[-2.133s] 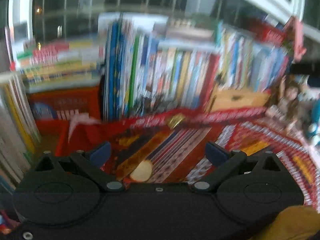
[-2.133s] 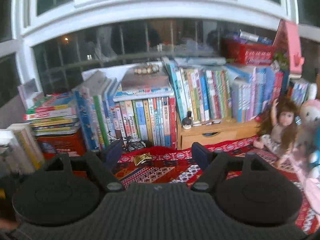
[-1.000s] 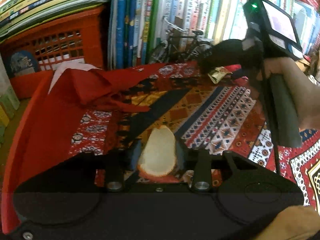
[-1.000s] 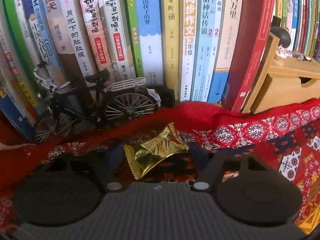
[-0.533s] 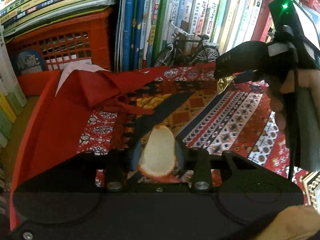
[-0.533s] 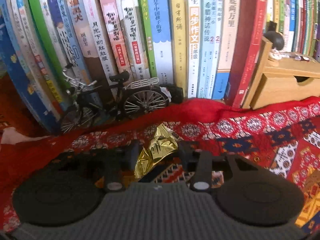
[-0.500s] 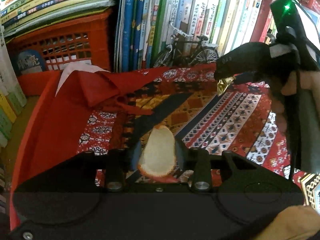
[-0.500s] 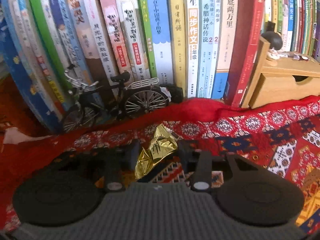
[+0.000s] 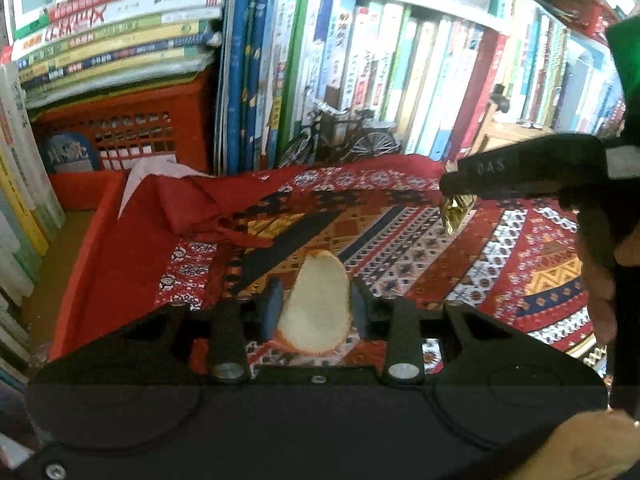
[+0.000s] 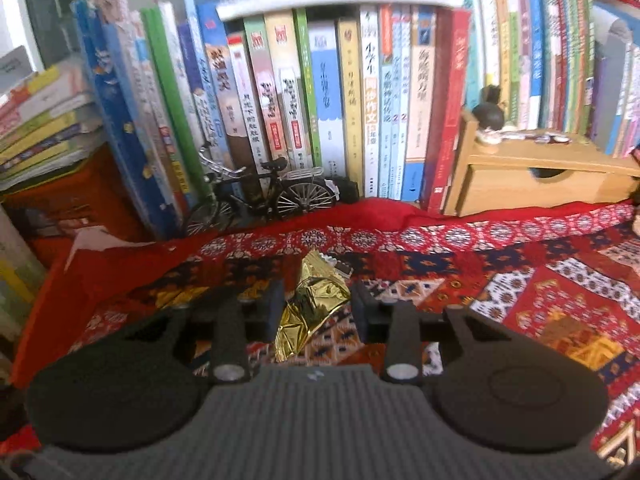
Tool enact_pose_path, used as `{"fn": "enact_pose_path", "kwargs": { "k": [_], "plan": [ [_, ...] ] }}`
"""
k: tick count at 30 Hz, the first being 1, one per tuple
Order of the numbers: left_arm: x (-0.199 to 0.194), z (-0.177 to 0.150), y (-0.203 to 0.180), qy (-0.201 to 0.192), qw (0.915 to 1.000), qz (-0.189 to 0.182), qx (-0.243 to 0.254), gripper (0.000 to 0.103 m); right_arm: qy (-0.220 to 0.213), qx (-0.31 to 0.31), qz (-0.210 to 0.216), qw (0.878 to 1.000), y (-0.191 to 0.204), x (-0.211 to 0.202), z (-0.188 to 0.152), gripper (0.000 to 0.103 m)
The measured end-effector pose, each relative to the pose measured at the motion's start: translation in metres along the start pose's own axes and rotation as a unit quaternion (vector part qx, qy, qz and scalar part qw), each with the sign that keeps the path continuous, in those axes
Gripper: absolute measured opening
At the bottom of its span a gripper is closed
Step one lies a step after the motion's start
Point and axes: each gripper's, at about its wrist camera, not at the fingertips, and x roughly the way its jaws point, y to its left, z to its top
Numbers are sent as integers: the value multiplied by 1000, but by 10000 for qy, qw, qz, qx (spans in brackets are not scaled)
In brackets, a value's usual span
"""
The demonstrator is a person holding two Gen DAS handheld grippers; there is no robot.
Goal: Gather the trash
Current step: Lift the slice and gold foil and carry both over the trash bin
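A pale, oval piece of peel [image 9: 316, 308] with an orange rim sits between the pads of my left gripper [image 9: 316, 306], which is shut on it above the patterned red cloth [image 9: 400, 240]. A crumpled gold foil wrapper [image 10: 314, 304] is pinched in my right gripper [image 10: 316, 306], lifted a little off the cloth. In the left wrist view the right gripper [image 9: 456, 196] reaches in from the right, held by a hand [image 9: 600, 280], with the gold wrapper [image 9: 456, 210] hanging from its tip.
A row of upright books [image 10: 340, 100] lines the back, with a small model bicycle [image 10: 260, 196] in front of them. A wooden drawer box [image 10: 532, 176] stands at the right. An orange plastic crate [image 9: 120, 136] under stacked books [image 9: 112, 36] sits at the left.
Both grippers have pulled back and up from the books, each keeping its hold. The gold wrapper has left the cloth and hangs from the right gripper.
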Motion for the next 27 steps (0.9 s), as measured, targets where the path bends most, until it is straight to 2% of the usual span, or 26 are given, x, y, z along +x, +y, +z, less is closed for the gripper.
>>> {"fn": "enact_pose_path", "kwargs": {
  "k": [10, 20, 27],
  "plan": [
    [-72, -23, -28, -16, 9999, 55, 138, 34, -13, -215, 117, 9997, -1, -88, -55, 40],
    [-148, -75, -71, -187, 9993, 2, 316, 34, -119, -333, 150, 9993, -21, -184, -124, 40],
    [-207, -112, -101, -306, 9987, -51, 403, 34, -386, 172, 143, 9990, -48, -256, -175, 40]
  ]
}}
